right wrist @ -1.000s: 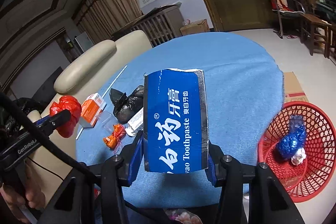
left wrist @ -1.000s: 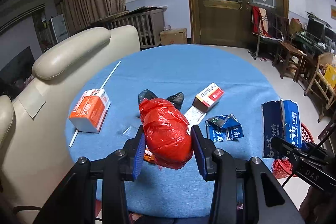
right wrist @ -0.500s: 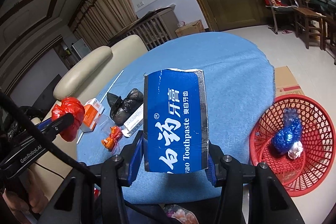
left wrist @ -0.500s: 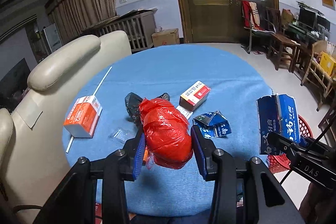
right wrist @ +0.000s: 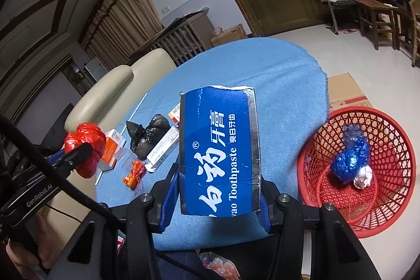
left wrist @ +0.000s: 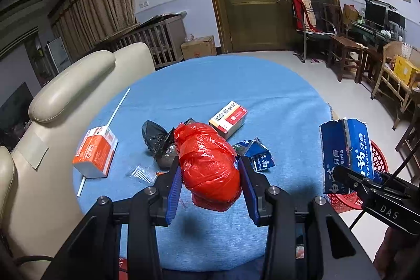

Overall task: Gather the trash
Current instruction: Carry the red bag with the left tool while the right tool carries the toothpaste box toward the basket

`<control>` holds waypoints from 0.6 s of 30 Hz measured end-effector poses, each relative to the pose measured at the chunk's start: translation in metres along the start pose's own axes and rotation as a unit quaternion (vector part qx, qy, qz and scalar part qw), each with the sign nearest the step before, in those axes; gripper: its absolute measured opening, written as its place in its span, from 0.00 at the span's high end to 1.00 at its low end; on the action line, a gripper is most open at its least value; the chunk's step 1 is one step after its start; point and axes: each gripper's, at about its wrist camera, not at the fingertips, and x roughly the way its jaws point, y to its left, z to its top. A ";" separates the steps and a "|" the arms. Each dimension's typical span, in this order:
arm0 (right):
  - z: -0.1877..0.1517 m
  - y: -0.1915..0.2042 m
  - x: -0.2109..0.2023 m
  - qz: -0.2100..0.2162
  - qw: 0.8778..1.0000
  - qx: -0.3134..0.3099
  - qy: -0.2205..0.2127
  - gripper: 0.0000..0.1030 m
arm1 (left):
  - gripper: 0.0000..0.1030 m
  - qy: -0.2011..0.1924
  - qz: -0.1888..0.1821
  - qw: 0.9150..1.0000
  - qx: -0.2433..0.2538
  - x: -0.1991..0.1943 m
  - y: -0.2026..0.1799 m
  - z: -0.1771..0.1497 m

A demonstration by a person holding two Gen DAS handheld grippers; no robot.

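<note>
My left gripper point(left wrist: 211, 186) is shut on a red plastic bag bundle point(left wrist: 208, 165) and holds it above the near part of the blue round table point(left wrist: 236, 85). My right gripper point(right wrist: 216, 194) is shut on a torn blue toothpaste box point(right wrist: 219, 151), held above the table's right edge; the box also shows in the left wrist view point(left wrist: 346, 151). A red mesh basket point(right wrist: 393, 148) stands on the floor to the right, holding a blue bag bundle point(right wrist: 347, 162) and a foil wad point(right wrist: 363, 176).
On the table lie an orange-white carton point(left wrist: 95, 151), a black bag point(left wrist: 157, 141), a red-yellow box point(left wrist: 228, 118), a torn blue box piece point(left wrist: 256, 155), a white straw point(left wrist: 118, 106) and clear wrapper point(left wrist: 141, 172). A cream sofa point(left wrist: 65, 91) stands left, a flat cardboard box point(right wrist: 346, 93) beyond the basket.
Both grippers have drawn back and up a little, keeping their loads. The basket shows more fully in the right wrist view. The table items look further away.
</note>
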 end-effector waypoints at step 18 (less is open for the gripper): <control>-0.002 -0.016 -0.007 0.000 1.000 0.021 -0.003 0.48 | 0.57 0.004 -0.005 1.000 0.020 0.004 -0.017 0.001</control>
